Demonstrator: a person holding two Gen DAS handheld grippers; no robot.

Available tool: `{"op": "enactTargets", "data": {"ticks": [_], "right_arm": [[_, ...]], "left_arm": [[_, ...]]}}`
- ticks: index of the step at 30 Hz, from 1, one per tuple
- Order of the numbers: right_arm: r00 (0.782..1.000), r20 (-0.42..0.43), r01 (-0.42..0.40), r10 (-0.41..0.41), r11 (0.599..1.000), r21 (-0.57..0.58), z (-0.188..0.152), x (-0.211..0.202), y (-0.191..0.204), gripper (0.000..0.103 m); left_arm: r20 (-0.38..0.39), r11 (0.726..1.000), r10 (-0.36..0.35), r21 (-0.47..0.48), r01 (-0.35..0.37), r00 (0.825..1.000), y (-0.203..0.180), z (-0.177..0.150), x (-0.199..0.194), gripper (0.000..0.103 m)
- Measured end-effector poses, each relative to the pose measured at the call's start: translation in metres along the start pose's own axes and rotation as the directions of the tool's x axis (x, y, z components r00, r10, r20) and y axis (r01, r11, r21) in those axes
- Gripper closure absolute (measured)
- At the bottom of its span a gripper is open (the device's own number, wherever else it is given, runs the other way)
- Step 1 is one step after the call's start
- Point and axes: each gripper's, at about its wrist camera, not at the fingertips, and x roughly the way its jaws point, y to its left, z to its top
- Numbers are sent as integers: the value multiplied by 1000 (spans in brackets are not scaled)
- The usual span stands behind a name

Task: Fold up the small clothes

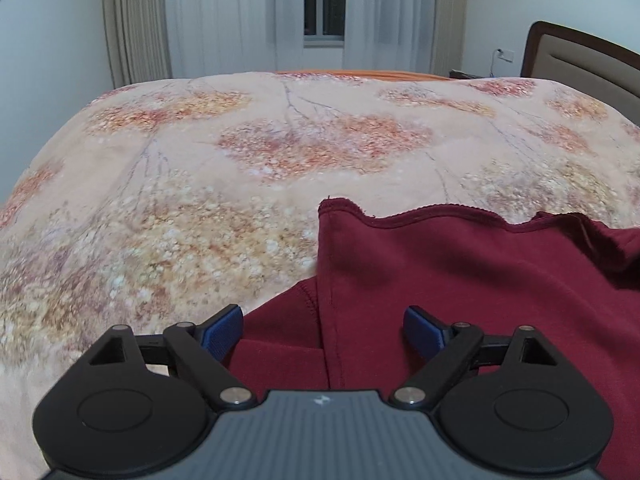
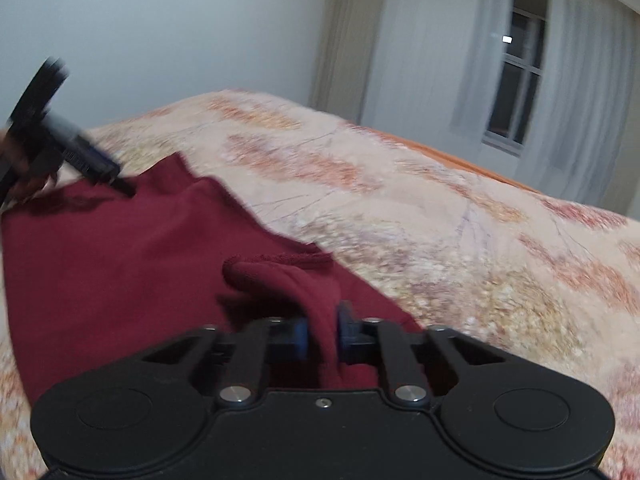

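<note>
A dark red garment (image 1: 460, 280) lies partly folded on the bed. In the left wrist view its hemmed edge runs across the middle right. My left gripper (image 1: 323, 330) hangs just above it, open, with the cloth below the blue pads and nothing pinched. In the right wrist view my right gripper (image 2: 323, 334) is shut on a raised fold of the dark red garment (image 2: 120, 272), which bunches up between its blue pads. The left gripper (image 2: 100, 172) shows blurred at the far left, over the garment's far edge.
A floral peach bedspread (image 1: 200, 184) covers the bed (image 2: 460, 248) around the garment. A headboard (image 1: 580, 60) stands at the right. Curtains and a window (image 1: 324, 0) are on the far wall behind the bed.
</note>
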Motion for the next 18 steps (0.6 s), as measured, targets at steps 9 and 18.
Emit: {"op": "enactTargets", "data": {"ticks": [9, 18], "right_arm": [[991, -70, 126, -111, 948, 291, -18, 23, -48, 96], [977, -92, 210, -192, 938, 276, -31, 26, -40, 32]], "left_arm": [[67, 998, 58, -21, -56, 996, -4, -22, 5, 12], [93, 998, 54, -24, -52, 994, -2, -26, 2, 13]]}}
